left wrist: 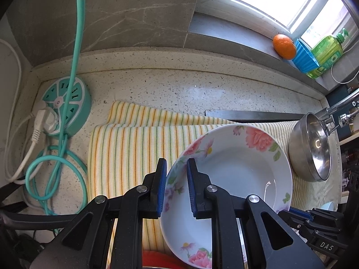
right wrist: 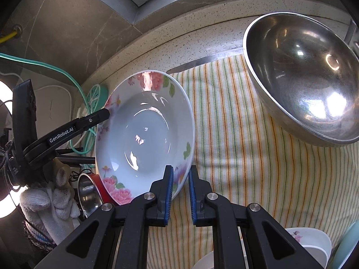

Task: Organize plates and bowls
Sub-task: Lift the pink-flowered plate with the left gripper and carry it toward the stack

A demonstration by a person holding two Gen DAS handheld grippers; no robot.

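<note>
A white deep plate with pink flowers is held tilted above the striped towel. My left gripper is shut on its left rim, the blue pads on either side of the edge. My right gripper pinches the plate's lower right rim in the right wrist view. The left gripper's finger shows there on the far rim. A steel bowl stands tilted on its edge at the right of the towel, also visible as the steel bowl in the left view.
A red-sided steel pot lies under the plate beside a gloved hand. A white floral bowl sits at the lower right. A teal power strip with cables lies left. An orange, blue cup and soap bottle stand on the sill.
</note>
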